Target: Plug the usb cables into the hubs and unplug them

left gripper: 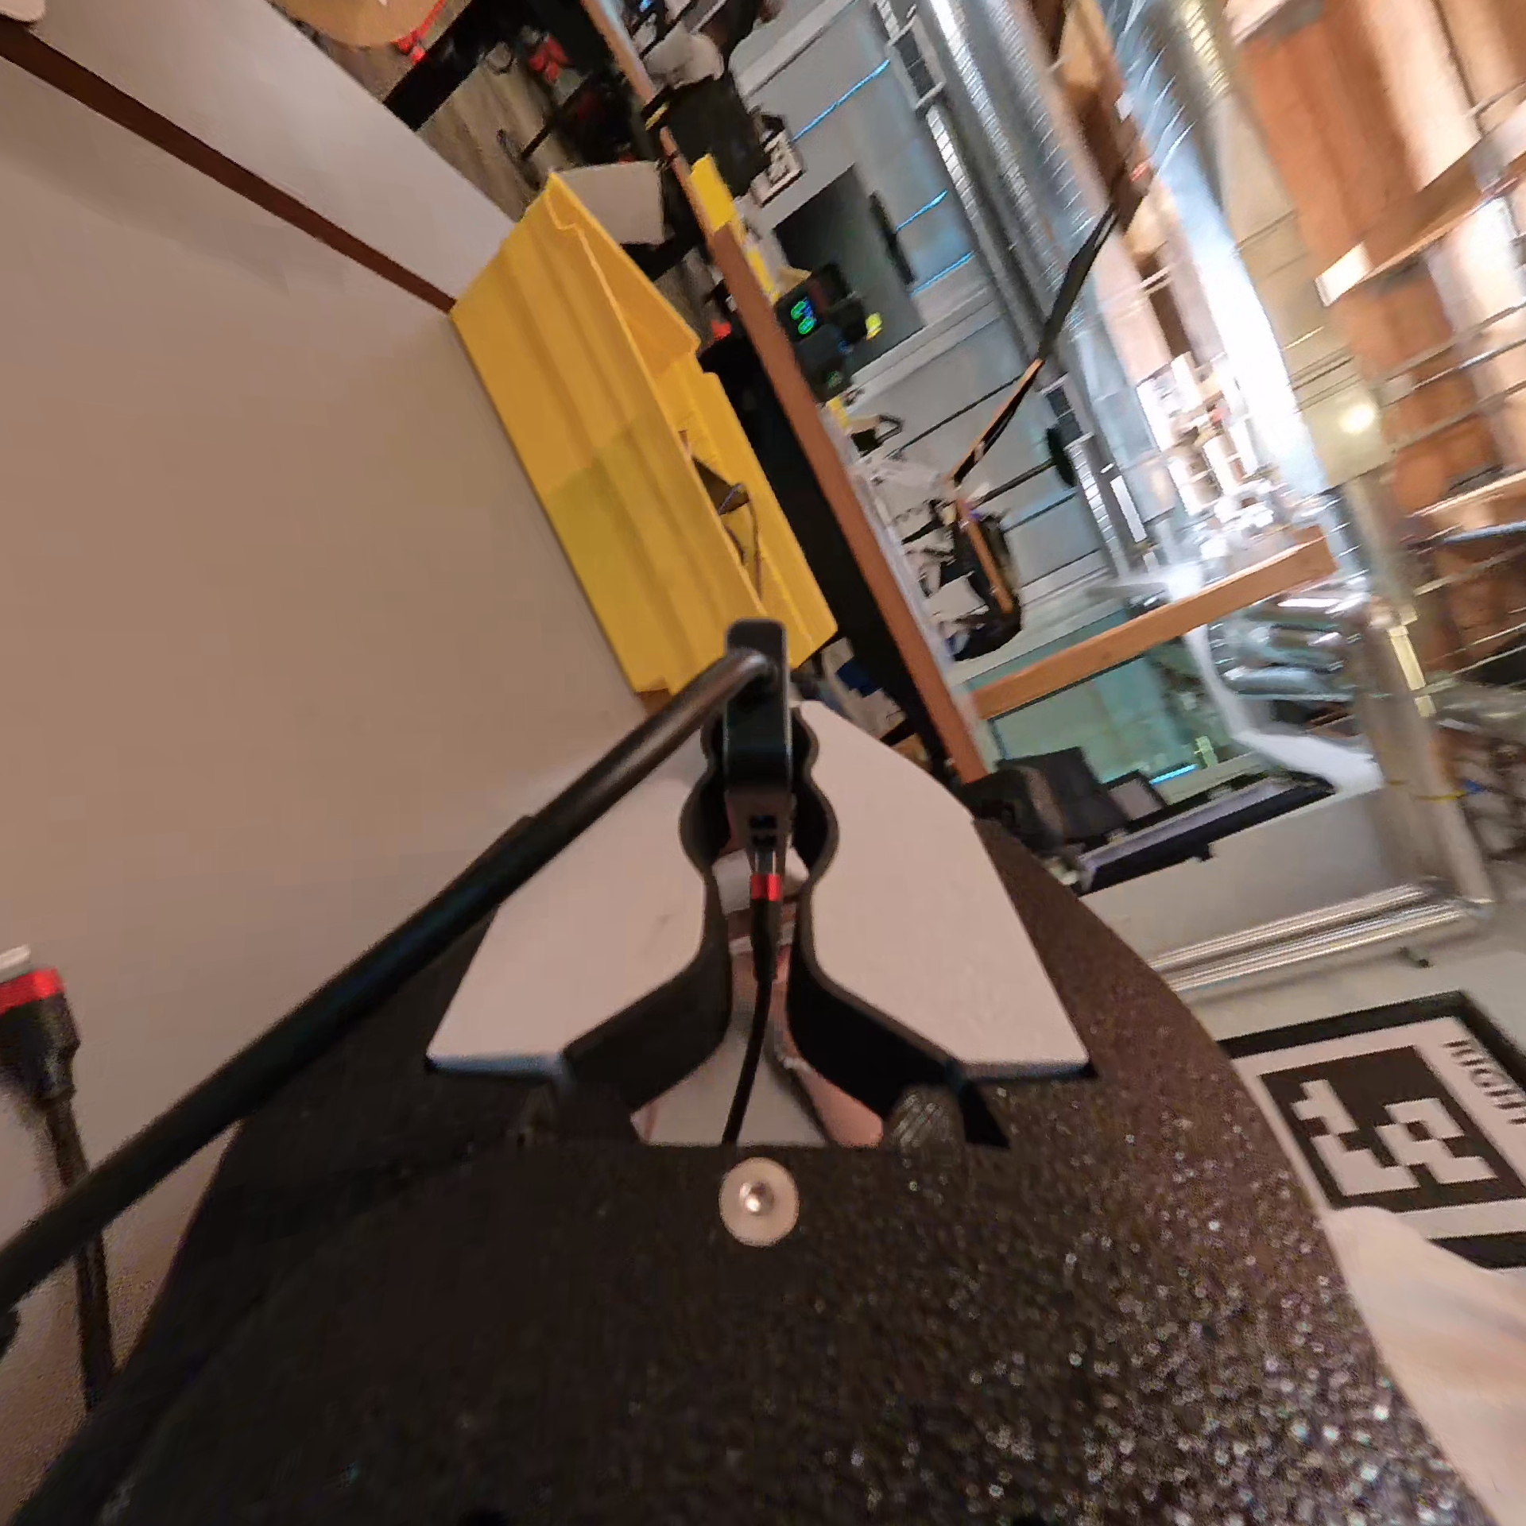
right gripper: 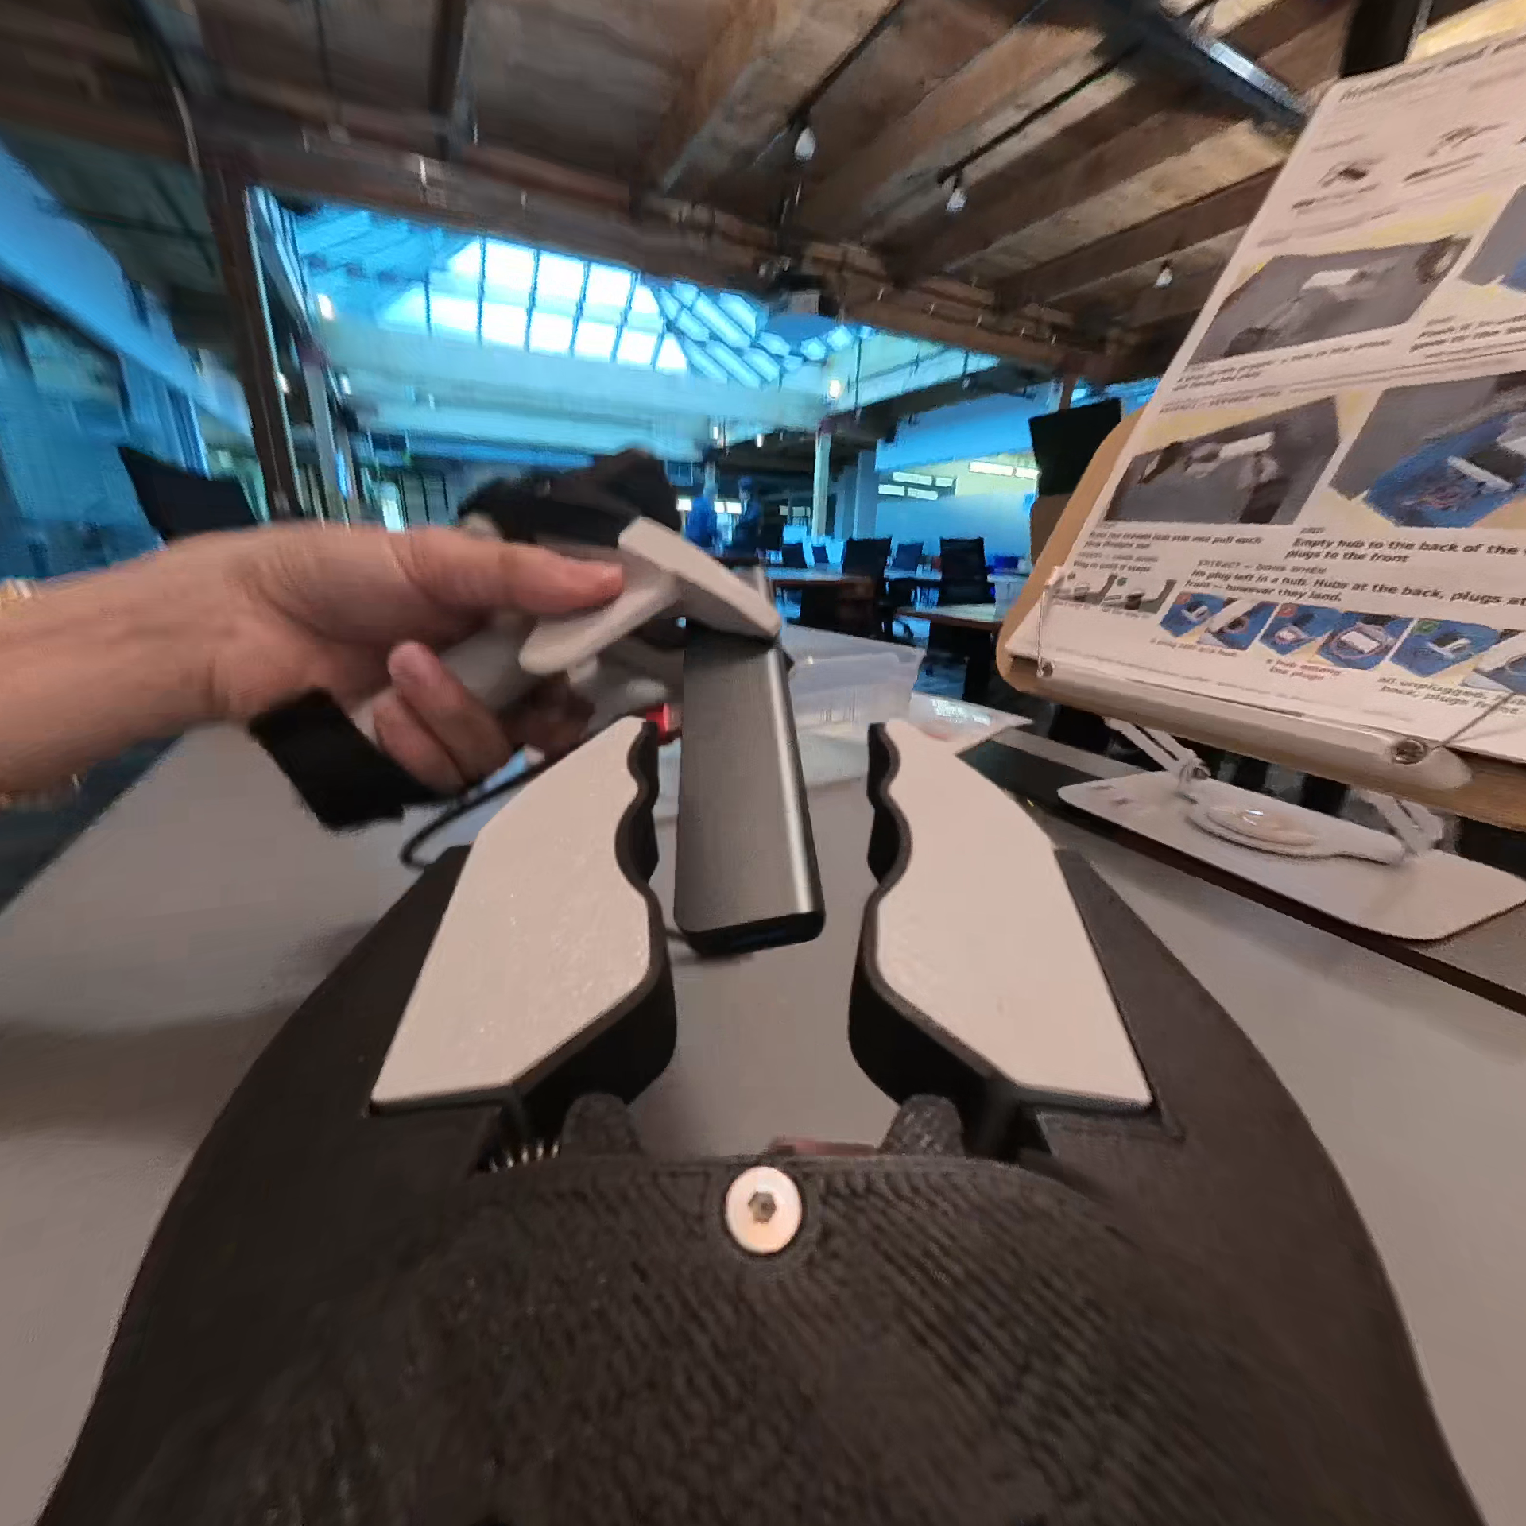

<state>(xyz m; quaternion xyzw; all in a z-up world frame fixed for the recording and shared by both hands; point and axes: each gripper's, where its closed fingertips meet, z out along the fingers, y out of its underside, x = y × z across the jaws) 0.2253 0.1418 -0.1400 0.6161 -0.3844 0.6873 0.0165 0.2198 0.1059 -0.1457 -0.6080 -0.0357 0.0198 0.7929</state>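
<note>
We hold the left tool [left gripper: 755, 813] clamped on the far end of the slim grey metal USB hub [right gripper: 739, 793], lifting it off the pale grey surface [right gripper: 206, 974], probably to steady it. Our right tool [right gripper: 760, 834], fingers apart, brackets its near end, presumably ready to grip.

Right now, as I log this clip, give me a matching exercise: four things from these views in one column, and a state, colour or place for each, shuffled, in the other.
Things:
1. left tool
2. right tool
3. hub
4. yellow bin

States:
A. open, fingers either side of the hub without touching it
B. grey, gripped at its far end
C. on the table, by its far edge
D. shut on the hub

Pairs: 1-D, 2-A, 3-B, 4-C
</note>
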